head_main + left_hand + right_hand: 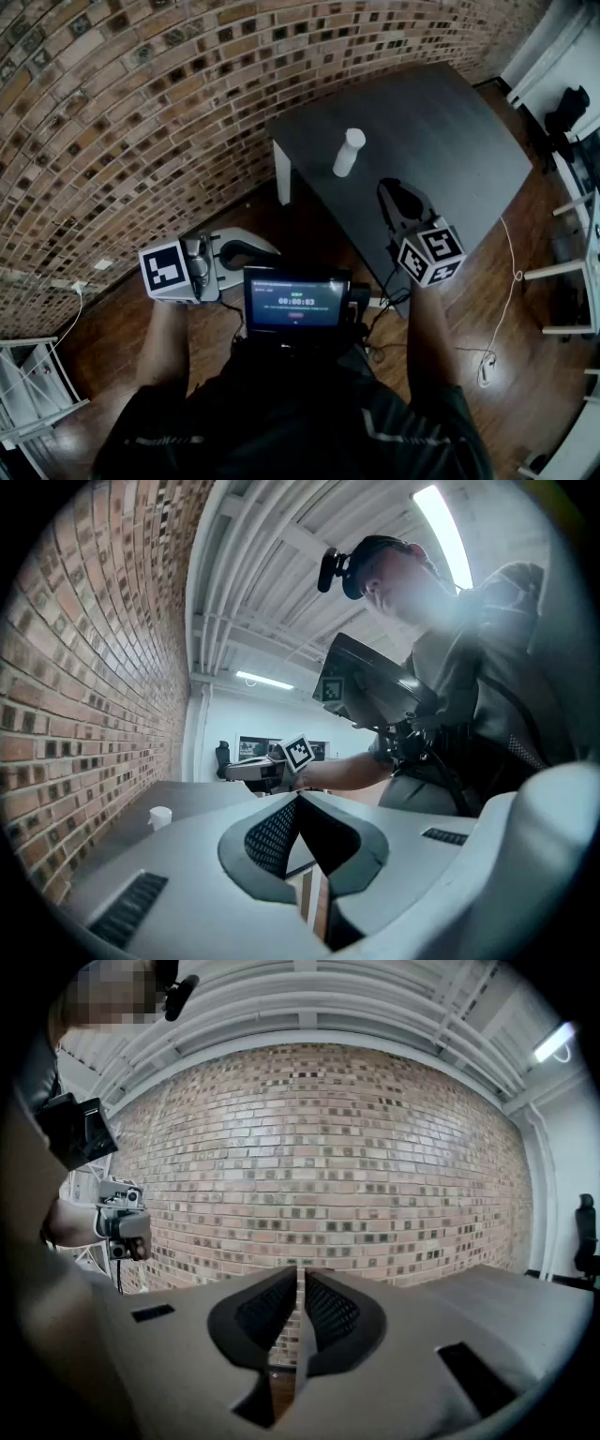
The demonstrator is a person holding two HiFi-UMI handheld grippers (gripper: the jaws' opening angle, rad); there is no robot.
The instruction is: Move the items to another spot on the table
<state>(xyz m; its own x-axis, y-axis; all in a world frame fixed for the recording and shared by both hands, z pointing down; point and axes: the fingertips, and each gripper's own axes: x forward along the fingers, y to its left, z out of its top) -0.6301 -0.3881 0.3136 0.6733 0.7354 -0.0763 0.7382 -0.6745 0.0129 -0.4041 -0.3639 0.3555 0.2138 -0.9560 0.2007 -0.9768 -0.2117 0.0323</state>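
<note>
L gripper jaws together, empty (over floor). R gripper same — nothing in it, over table near upright white bottle.

A curved brick wall fills the head view from 9 to 12 o'clock, with a small white wall socket low on it at 9 o'clock. Dark wooden floor spreads from 3 to 5 o'clock, and a thin white cable loops across it at 4 o'clock. A black office chair stands at 2 o'clock. A white metal frame sits at 8 o'clock. A small lit screen is just below centre. In the left gripper view, a strip light glows at 1 o'clock beside white ceiling pipes at 11 o'clock.
</note>
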